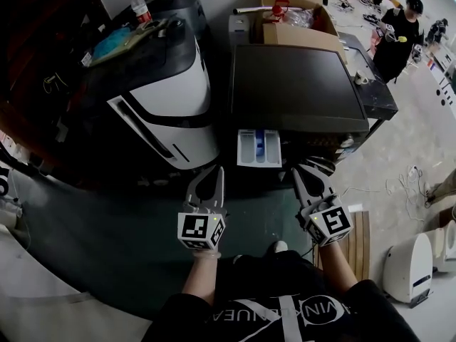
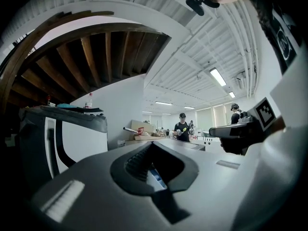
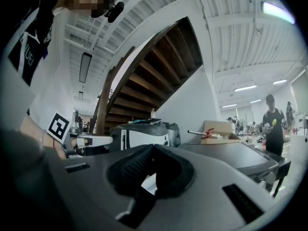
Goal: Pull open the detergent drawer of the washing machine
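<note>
Wooden staircase [image 3: 154, 76], white ribbed ceiling [image 2: 192, 37], strip lights [image 2: 217, 77], pale concrete floor [image 1: 417, 137].

Det. drawer [image 1: 249, 149]: glossy wht plastic

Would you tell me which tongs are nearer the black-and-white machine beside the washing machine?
Left. The left tongs sit close to the black-and-white machine, by its front corner; the right tongs are beyond the open detergent drawer, before the washing machine.
</note>
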Demonstrator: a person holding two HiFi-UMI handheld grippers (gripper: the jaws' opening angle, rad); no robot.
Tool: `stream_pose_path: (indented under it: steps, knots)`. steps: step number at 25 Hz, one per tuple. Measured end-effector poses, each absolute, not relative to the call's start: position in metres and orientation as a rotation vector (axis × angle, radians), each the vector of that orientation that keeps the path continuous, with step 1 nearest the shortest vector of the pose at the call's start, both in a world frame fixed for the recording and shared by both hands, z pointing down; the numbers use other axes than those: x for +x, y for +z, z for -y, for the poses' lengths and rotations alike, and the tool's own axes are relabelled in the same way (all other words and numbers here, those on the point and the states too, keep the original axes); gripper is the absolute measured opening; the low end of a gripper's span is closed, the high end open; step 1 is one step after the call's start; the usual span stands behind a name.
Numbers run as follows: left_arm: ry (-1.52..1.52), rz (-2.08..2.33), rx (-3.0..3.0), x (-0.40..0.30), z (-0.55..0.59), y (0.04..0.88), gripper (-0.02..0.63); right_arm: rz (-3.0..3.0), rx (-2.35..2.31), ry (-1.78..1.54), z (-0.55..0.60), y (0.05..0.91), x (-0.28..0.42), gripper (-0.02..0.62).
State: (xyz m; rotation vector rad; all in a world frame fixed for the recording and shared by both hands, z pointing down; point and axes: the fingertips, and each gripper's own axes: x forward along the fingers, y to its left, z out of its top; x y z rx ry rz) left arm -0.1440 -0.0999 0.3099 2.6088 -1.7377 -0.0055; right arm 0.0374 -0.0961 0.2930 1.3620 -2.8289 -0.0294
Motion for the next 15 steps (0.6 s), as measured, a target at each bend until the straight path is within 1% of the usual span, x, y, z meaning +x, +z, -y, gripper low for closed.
stream_pose_path:
  steps: [15]
  knots:
    - [0.019, 1.748, 2.608, -0.146, 0.098, 0.315, 0.009, 2.806, 1.329, -0.008, 0.086, 0.304, 0.034, 0.012]
